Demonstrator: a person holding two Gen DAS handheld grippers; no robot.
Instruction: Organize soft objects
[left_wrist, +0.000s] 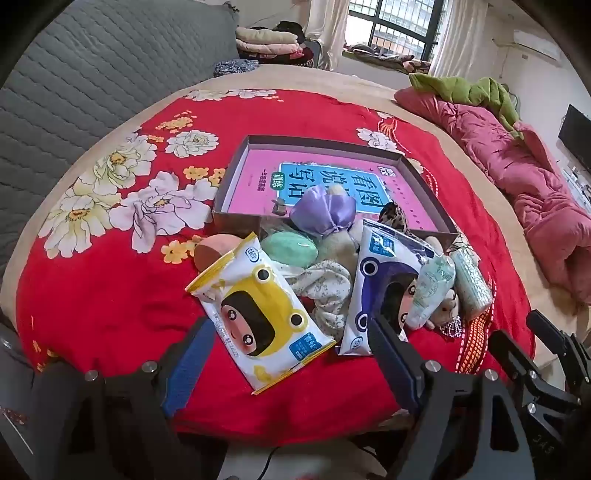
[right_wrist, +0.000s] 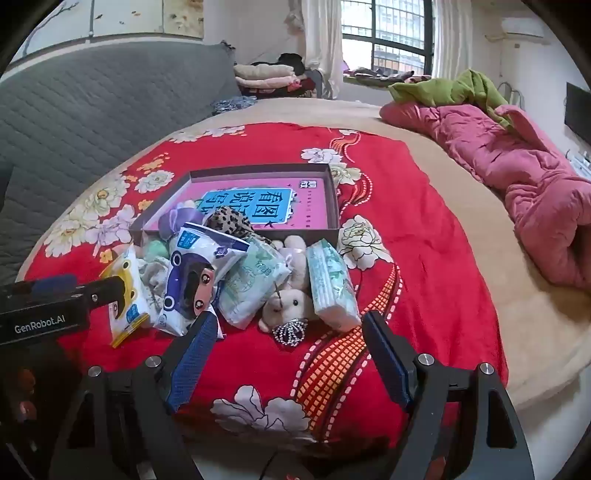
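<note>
A pile of soft things lies on the red floral bedspread (left_wrist: 110, 295) in front of a shallow box (left_wrist: 321, 142) (right_wrist: 334, 199) that holds a pink book. The pile has a yellow wipes pack (left_wrist: 258, 317) (right_wrist: 125, 291), a blue wipes pack (left_wrist: 380, 284) (right_wrist: 192, 280), two green tissue packs (right_wrist: 251, 284) (right_wrist: 330, 288), a plush toy (right_wrist: 291, 299), a purple satin pouch (left_wrist: 325, 214) and a leopard-print piece (right_wrist: 231, 219). My left gripper (left_wrist: 290, 325) is open above the yellow pack. My right gripper (right_wrist: 290, 319) is open just short of the plush toy. Neither holds anything.
A green oval pad (left_wrist: 291, 247), a peach ball (left_wrist: 210, 247) and a floral cloth (left_wrist: 325, 291) also sit in the pile. A pink quilt (right_wrist: 535, 192) with a green cloth (right_wrist: 461, 88) lies along the bed's right side. A grey padded headboard (left_wrist: 92, 81) stands at the left.
</note>
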